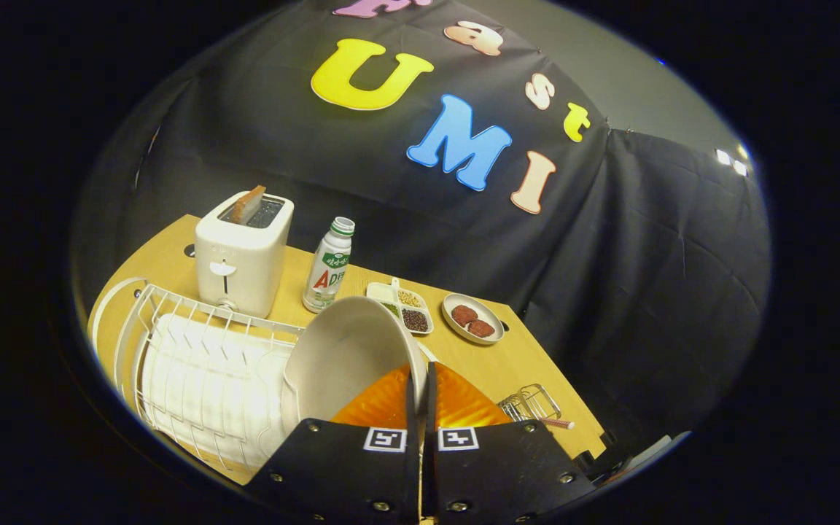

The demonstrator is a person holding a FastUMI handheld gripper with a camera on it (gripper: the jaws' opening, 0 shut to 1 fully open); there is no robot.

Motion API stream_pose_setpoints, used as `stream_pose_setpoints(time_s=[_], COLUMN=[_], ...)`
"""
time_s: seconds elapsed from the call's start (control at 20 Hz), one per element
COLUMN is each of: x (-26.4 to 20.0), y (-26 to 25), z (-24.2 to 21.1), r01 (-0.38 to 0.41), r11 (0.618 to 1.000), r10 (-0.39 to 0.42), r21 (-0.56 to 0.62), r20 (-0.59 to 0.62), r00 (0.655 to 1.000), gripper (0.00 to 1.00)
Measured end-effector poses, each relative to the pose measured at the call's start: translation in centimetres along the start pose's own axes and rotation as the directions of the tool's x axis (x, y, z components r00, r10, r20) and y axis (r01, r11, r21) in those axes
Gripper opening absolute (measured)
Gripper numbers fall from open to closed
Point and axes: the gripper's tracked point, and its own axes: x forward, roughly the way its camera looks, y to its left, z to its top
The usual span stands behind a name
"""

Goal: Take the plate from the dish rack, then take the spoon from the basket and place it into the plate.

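The gripper is pinching the near rim of the plate, its 2 fingers drawn almost together with only the rim's thickness between them, so it reads as clamped on the plate. The plate is tilting steeply, its pale hollow facing the camera, hanging just beside the right end of the white wire dish rack and above the wooden table; whether its lower edge is touching the rack wires cannot be told, as the fingers are hiding that part. Judged from this, the step in hand is carrying the plate out of the rack, and the spoon step is not yet begun. The wire basket is sitting to the right of the fingers, with a pink-tipped handle, probably the spoon, poking out of it. To do this well, the person is best lifting straight clear of the rack wires before swinging right, holding the pinch firm since a thin rim grip lets a tilted plate pivot or slip. A bare patch of table near the basket looks the sensible landing spot, with the plate levelled before release. Beyond stand a toaster, a bottle, a divided tray and a small dish, all well apart from the path.
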Motion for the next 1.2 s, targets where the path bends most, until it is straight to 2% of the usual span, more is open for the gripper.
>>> stream_pose_setpoints(time_s=[0.25, 0.45, 0.8, 1.2], x=[-0.3, -1.9, -5.9, -11.2], y=[-0.3, -0.7, -2.1, -6.4], z=[2.1, 5.0, 5.7, 0.2], r01=[0.059, 0.132, 0.123, 0.136], r11=[0.992, 0.964, 0.97, 0.98], r10=[-0.053, -0.098, -0.083, -0.12], r21=[-0.11, -0.233, -0.211, -0.144], r20=[0.051, 0.152, 0.186, 0.115], r00=[0.997, 0.984, 0.979, 0.986], gripper=[0.02, 0.01, 0.01, 0.01])
